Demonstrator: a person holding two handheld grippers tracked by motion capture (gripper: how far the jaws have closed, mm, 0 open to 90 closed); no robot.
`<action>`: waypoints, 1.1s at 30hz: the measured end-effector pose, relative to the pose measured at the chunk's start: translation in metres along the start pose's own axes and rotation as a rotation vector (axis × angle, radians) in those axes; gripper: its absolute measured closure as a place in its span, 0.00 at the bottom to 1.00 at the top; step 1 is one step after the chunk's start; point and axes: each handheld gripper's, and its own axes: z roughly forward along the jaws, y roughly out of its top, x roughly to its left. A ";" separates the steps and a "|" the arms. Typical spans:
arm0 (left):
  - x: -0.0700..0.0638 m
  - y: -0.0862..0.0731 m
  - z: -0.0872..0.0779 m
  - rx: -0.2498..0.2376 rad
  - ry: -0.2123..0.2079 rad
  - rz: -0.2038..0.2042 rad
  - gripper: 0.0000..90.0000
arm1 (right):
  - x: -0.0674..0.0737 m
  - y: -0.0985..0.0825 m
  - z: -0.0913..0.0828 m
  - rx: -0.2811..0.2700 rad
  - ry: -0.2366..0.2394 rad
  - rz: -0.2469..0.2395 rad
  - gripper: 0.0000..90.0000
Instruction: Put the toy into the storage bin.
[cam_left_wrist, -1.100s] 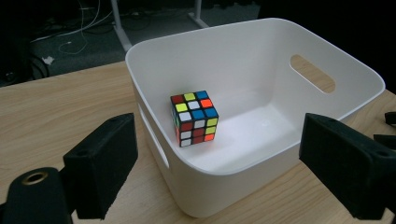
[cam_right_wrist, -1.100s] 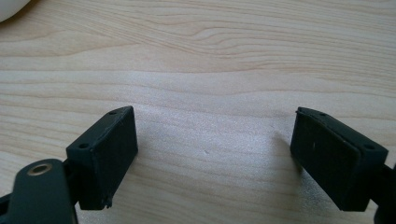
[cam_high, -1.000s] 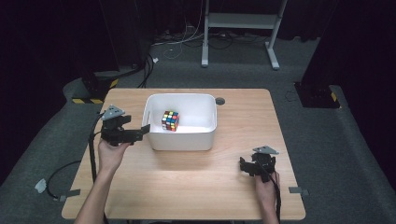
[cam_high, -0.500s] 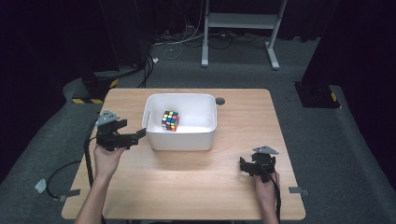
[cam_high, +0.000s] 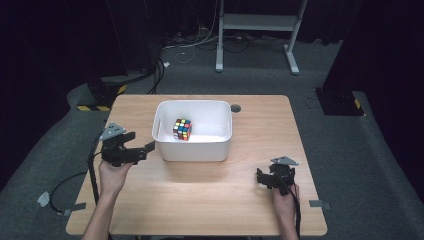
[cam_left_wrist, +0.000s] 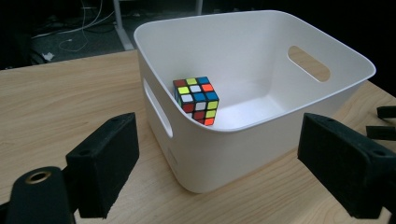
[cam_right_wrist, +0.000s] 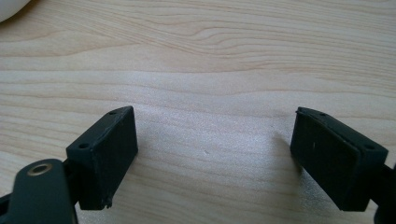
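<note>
Facing the near corner of the white bin (cam_left_wrist: 261, 107), the left gripper (cam_left_wrist: 217, 172) has its jaws spread wide and empty, apart from the wall. Beyond its fingers (cam_left_wrist: 105, 163), the colour cube (cam_left_wrist: 196, 100) rests on the bin floor against the near wall. The right gripper (cam_right_wrist: 215, 158), jaws likewise spread, hovers low over bare table (cam_right_wrist: 219, 60), holding nothing.

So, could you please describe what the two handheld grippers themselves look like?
Both are black. The left gripper and the right gripper each carry a grey three-cornered plate on top and trail a black cable. In the gripper views, each has two blocky, flat-faced black jaws with small screw holes on their top edges, and a brass-coloured ring sits in the black body at lower left. The forearms are bare, with no sleeves.
</note>
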 end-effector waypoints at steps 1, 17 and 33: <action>0.000 -0.001 0.000 0.001 0.002 -0.003 0.15 | 0.000 0.000 0.000 0.000 0.000 0.000 0.16; -0.001 -0.012 -0.005 -0.001 0.004 -0.008 0.14 | 0.000 0.000 0.000 0.000 0.000 0.000 0.16; 0.000 -0.025 -0.010 -0.005 0.005 -0.023 0.14 | 0.000 0.000 0.000 0.000 -0.001 0.001 0.16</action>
